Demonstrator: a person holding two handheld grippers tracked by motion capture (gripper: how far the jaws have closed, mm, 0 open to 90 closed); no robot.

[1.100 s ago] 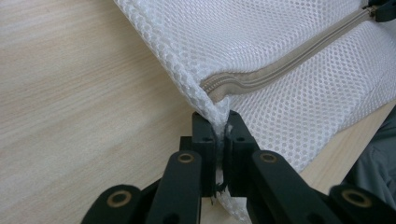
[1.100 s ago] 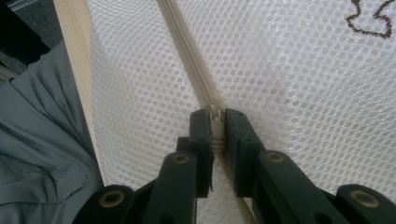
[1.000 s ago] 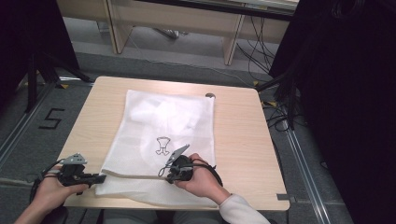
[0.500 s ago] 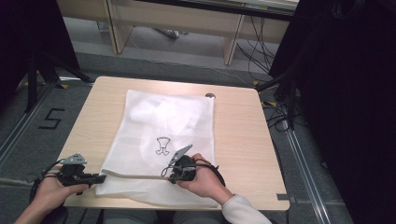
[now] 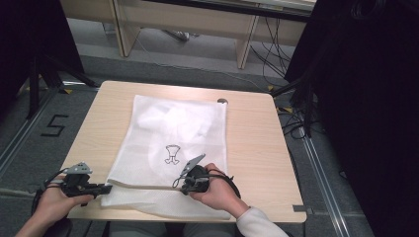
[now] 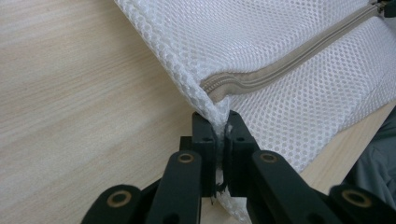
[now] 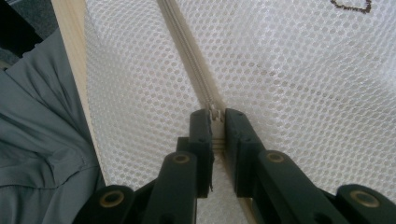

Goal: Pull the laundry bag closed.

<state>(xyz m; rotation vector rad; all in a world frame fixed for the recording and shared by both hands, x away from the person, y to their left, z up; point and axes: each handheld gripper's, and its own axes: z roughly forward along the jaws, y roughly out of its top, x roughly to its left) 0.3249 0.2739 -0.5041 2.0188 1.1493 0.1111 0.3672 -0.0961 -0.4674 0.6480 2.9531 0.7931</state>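
Resting on wooden table (image 5: 257, 143), grey floor (image 5: 207, 61).

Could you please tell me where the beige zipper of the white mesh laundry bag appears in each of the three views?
High view: the zipper runs level across the bag's near end, between the left gripper and the right gripper.
Left gripper view: it slants from the upper right corner down to the pinched corner at centre.
Right gripper view: it runs from top centre down to the jaws.
Shared landmark: the mesh laundry bag.
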